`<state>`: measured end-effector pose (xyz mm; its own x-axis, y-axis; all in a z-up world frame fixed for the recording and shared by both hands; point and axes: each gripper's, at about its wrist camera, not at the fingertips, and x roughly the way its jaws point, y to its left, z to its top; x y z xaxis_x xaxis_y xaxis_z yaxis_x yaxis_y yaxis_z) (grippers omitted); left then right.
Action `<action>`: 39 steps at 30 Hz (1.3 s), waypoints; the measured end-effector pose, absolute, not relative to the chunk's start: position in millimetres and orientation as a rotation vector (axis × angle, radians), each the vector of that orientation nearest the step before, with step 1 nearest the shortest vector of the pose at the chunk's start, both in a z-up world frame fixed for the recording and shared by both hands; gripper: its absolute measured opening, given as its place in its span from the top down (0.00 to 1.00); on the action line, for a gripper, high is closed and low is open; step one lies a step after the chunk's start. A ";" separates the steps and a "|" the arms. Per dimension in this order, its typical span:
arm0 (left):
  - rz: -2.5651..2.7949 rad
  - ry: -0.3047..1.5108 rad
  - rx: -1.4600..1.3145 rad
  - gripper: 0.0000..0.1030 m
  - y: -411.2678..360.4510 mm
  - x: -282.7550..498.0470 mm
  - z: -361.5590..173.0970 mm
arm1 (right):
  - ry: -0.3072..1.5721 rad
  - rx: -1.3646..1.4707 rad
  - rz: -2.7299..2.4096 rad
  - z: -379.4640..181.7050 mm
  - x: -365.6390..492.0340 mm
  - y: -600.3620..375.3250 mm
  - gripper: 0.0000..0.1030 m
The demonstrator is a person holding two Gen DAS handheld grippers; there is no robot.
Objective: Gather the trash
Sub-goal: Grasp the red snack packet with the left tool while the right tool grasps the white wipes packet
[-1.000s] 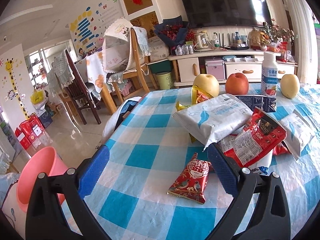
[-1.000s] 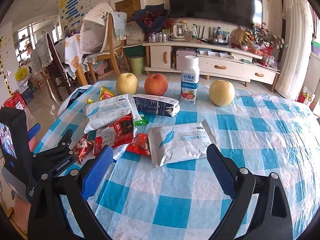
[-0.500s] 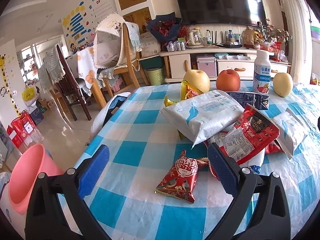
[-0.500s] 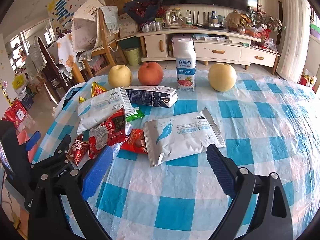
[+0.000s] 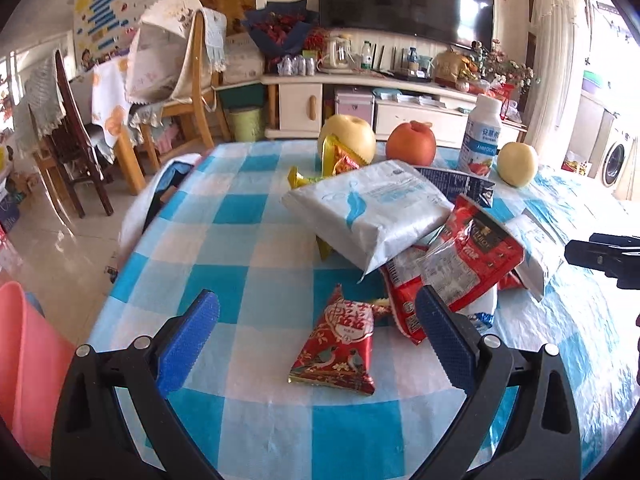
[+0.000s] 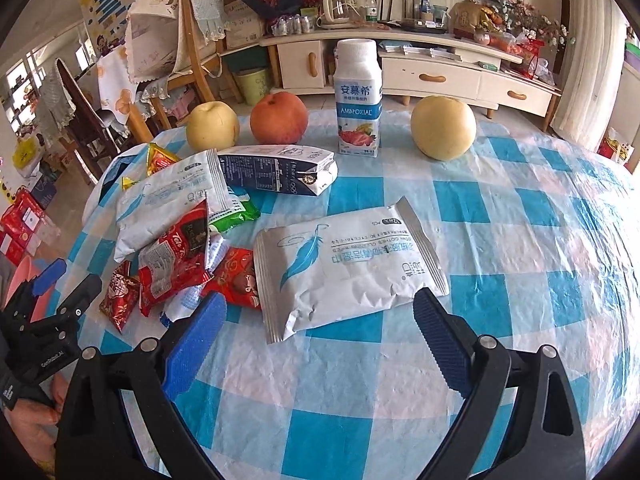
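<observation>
A heap of wrappers lies on the blue-checked tablecloth [image 5: 248, 272]. A small red snack packet [image 5: 340, 344] lies between the fingers of my open left gripper [image 5: 316, 344], close in front of it. Behind it are a red crumpled wrapper [image 5: 464, 264] and a white wipes pack [image 5: 368, 212]. In the right wrist view a second white wipes pack [image 6: 344, 264] lies just ahead of my open right gripper [image 6: 320, 344]. The left gripper [image 6: 52, 304] shows there at the left edge, beside the small red packet [image 6: 120, 296].
Two yellow pears [image 6: 444, 126] [image 6: 212, 126], a red apple [image 6: 279, 118], a yogurt bottle [image 6: 358, 100] and a flat milk carton [image 6: 280, 174] stand at the table's far side. A pink bucket [image 5: 28, 360] sits on the floor left of the table. Chairs [image 5: 176, 76] stand beyond.
Both grippers have moved in closer over the table. The small red packet now lies between the left fingers, and the white wipes pack sits nearer the right gripper. Both remain open.
</observation>
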<state>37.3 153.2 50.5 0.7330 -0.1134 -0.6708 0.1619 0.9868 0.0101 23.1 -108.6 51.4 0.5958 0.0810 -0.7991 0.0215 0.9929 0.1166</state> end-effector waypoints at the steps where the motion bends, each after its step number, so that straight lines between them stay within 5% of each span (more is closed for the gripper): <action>1: -0.154 0.748 0.061 0.04 156.5 39.8 48.1 | 0.943 0.108 0.036 48.3 26.0 -108.2 0.09; 22: -0.164 0.909 0.064 0.05 150.2 58.3 14.0 | 0.982 -0.036 0.186 8.2 73.2 -113.1 0.09; 27: -0.170 0.930 0.081 0.28 144.8 59.5 9.2 | 0.982 -0.069 0.187 6.0 82.7 -105.5 0.05; 39: -0.187 0.911 0.071 0.50 140.8 56.9 10.1 | 0.998 -0.018 0.148 3.5 95.9 -121.5 0.04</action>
